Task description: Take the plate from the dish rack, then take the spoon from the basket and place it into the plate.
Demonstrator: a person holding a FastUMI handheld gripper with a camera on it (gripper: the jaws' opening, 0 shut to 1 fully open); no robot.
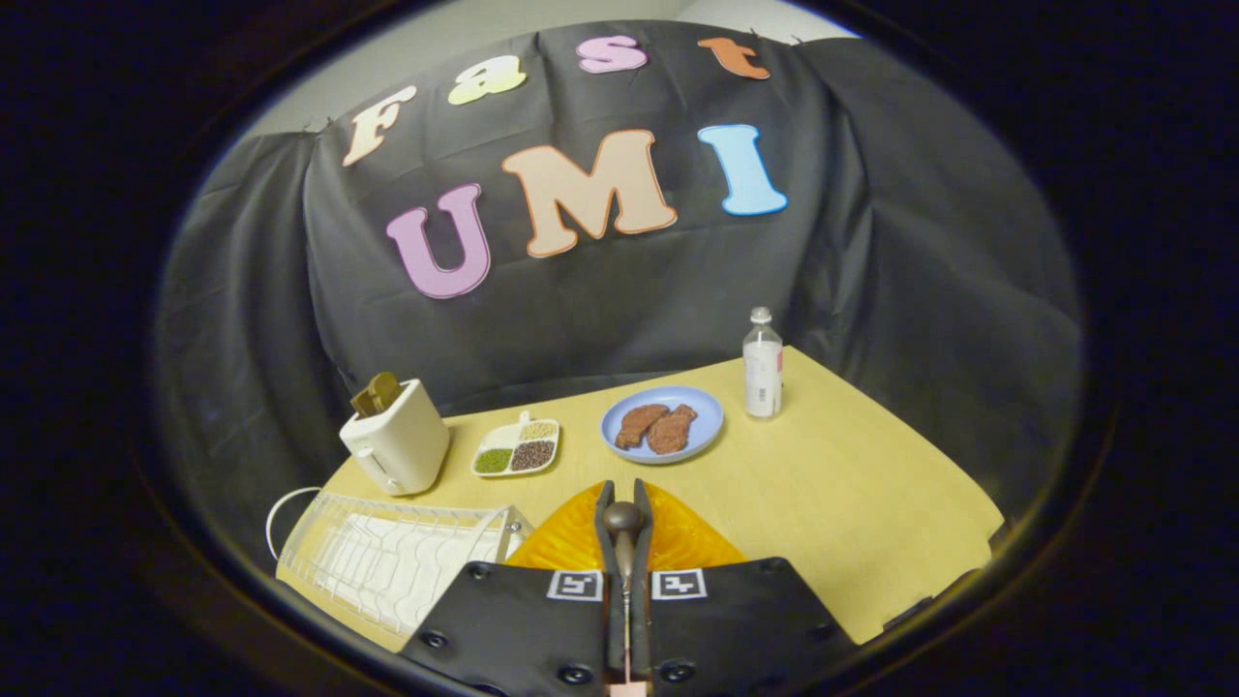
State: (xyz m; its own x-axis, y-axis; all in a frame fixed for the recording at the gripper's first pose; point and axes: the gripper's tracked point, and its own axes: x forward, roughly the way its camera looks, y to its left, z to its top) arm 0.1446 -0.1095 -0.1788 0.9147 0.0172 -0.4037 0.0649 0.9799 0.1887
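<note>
Gripper: the gripper [624, 503] had its two fingers drawn close together, and both pressed on the spoon [622, 528], one from each side.
Spoon: its dark bowl stood up between the fingertips [605, 503], and the handle ran back down the narrow gap between the fingers.
Plate: the orange plate [571, 542] lay on the table [852, 484] directly under the fingers and the spoon; whether the spoon touched it could not be told.
Dish rack: the white wire dish rack [387, 557] stood on the table just beside the orange plate.
Farther on the table: a white toaster [397, 440] with toast in it, a small divided tray [516, 448] of grains, a blue plate [663, 424] with two brown pieces of food, and a clear bottle [763, 366], all beyond the fingers.
</note>
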